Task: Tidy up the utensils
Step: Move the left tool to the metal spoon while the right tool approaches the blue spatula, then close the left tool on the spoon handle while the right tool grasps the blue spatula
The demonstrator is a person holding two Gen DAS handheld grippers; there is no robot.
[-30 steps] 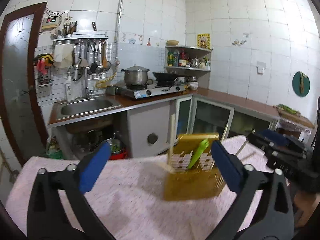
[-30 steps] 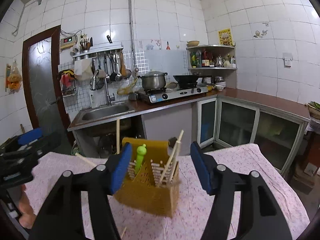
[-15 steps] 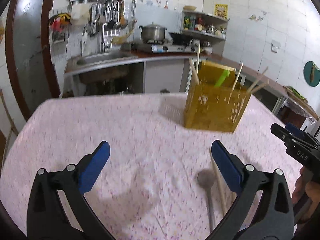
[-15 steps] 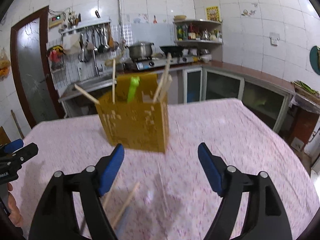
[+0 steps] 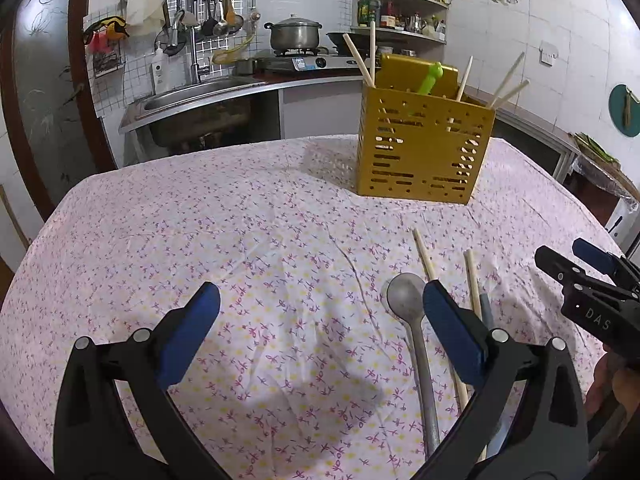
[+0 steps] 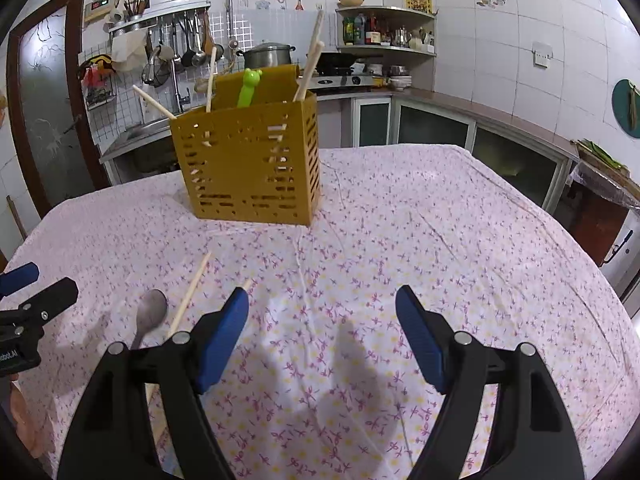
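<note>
Holder: I see the yellow utensil caddy (image 5: pixel 420 152) standing upright at the far side of the tablecloth (image 5: pixel 240 240), already stocked with several chopsticks and a green-handled piece (image 6: pixel 249 88).
Loose items: a metal spoon (image 5: pixel 412 328) and two wooden chopsticks (image 5: pixel 472 280) lie flat on the cloth, near my end and well apart from the caddy.
Long axis: spoon and chopsticks run roughly away from me toward the caddy, the spoon bowl at the far end.
Left gripper (image 5: pixel 320 328): spread wide, nothing between the pads. Its right-hand pad overlaps the spoon bowl and one chopstick in view; I cannot tell whether it touches them.
Right gripper (image 6: pixel 320 332): jaws have just been opening and now stand wide, with only bare cloth between them.
Bearing: from the left gripper the loose items lie just to its right; from the right gripper, just to its left. They sit between my two hands.
Nearer hand: I judge the left closer to the spoon, the right closer to the nearer chopstick (image 6: pixel 192 292).
Next move: a sideways shift, then a pinch across the shaft.
</note>
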